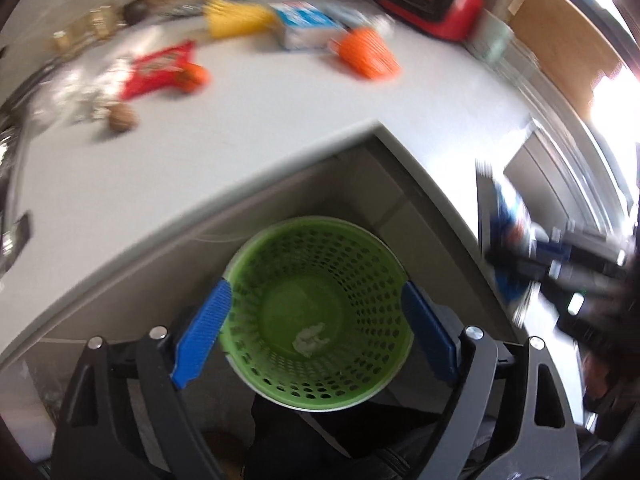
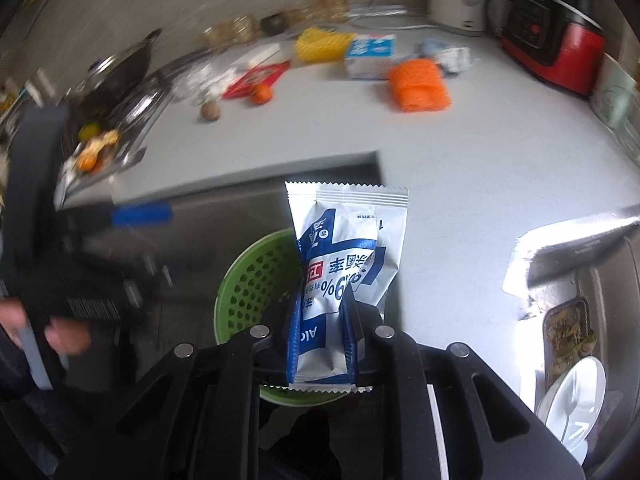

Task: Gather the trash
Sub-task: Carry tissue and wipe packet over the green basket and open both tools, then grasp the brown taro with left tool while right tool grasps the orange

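Observation:
My left gripper (image 1: 316,316) is open above a green perforated trash basket (image 1: 320,248) that stands on the floor below the counter edge. A small white crumpled scrap (image 1: 310,340) lies at the basket's bottom. My right gripper (image 2: 320,312) is shut on a white and blue wipes packet (image 2: 348,248), held upright over the basket (image 2: 248,280). The right gripper also shows blurred at the right of the left wrist view (image 1: 520,248). The left gripper shows blurred at the left of the right wrist view (image 2: 140,216).
On the white counter (image 2: 460,152) lie a red wrapper (image 1: 160,68), a small orange (image 2: 262,94), a brown nut (image 2: 210,111), an orange net (image 2: 418,84), a yellow net (image 2: 320,42), a blue and white carton (image 2: 370,56). A red appliance (image 2: 556,48) stands back right. A sink with peels (image 2: 96,148) is left.

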Available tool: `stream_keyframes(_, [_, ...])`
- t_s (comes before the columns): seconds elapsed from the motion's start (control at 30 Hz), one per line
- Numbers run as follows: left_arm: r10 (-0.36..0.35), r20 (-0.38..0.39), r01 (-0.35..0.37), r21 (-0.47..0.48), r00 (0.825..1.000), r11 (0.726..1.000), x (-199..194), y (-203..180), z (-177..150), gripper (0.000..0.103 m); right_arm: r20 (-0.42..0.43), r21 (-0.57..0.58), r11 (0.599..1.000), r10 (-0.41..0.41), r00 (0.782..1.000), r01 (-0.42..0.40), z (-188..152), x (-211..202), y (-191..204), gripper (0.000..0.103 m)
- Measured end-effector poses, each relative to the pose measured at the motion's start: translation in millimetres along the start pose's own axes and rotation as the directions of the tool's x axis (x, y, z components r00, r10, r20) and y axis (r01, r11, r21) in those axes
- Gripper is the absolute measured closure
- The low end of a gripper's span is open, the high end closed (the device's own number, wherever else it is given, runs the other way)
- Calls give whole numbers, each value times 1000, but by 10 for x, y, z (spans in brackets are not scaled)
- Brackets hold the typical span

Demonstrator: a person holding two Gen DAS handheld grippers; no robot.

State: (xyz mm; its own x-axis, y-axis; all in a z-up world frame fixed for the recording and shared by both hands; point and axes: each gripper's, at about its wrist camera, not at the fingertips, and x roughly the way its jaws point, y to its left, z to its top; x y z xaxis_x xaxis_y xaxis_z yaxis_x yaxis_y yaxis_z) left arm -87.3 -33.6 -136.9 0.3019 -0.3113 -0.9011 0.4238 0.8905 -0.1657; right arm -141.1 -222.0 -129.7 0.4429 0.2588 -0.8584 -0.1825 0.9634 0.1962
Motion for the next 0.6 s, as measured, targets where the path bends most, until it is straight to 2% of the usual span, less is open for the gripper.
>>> stream_keyframes(0.13, [73, 56, -69, -72, 996, 995, -242, 245, 35, 19, -52, -76, 996, 40, 998, -44, -83, 172, 168, 80])
stream_keyframes(0.2, [110, 76, -102, -105, 991, 989, -363, 363, 16, 19, -85, -106, 992, 57, 995, -66, -132, 290, 244, 66])
stream_keyframes(0.27, [137, 91, -123, -143, 986, 982, -459, 487, -9, 19, -97, -128, 990, 53, 994, -65, -156, 383, 313, 37])
stream_keyframes(0.47, [184, 96, -159, -222, 978, 962, -594, 674, -167, 17, -83, -152, 986, 52, 995, -64, -97, 424, 389, 11])
stream_keyframes(0.6, [211, 106, -181, -245, 972, 953, -662, 733, -246, 12, -38, -146, 988, 43, 998, -48, -19, 301, 370, 4])
